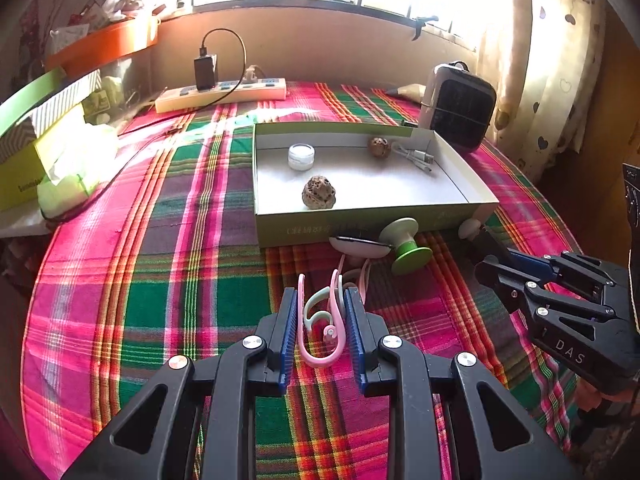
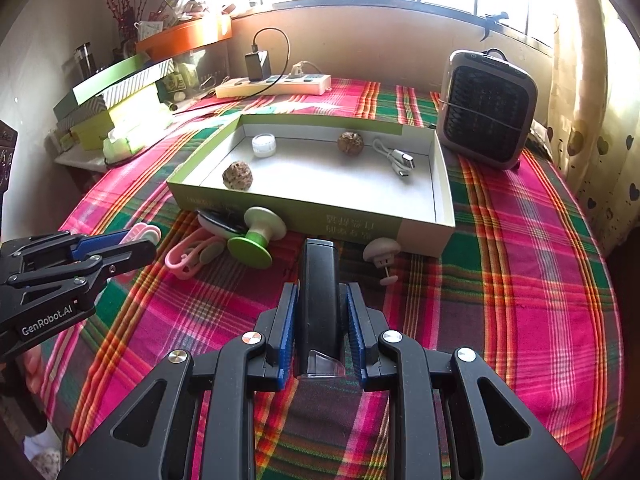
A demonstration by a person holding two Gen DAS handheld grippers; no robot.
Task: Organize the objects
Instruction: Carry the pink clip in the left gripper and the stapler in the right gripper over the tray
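- We see the open box (image 2: 424,236) holding two walnuts (image 2: 237,175), a small jar (image 2: 263,145) and a cable (image 2: 396,158).
- Our left tongs (image 1: 320,312) clamp pink clips (image 1: 320,344); our right tongs (image 2: 318,312) clamp a black device (image 2: 319,300), both before the box.

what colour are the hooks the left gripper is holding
Pink, with one pale mint-green one among them: the hooks show best in the left wrist view, between the left gripper pads.
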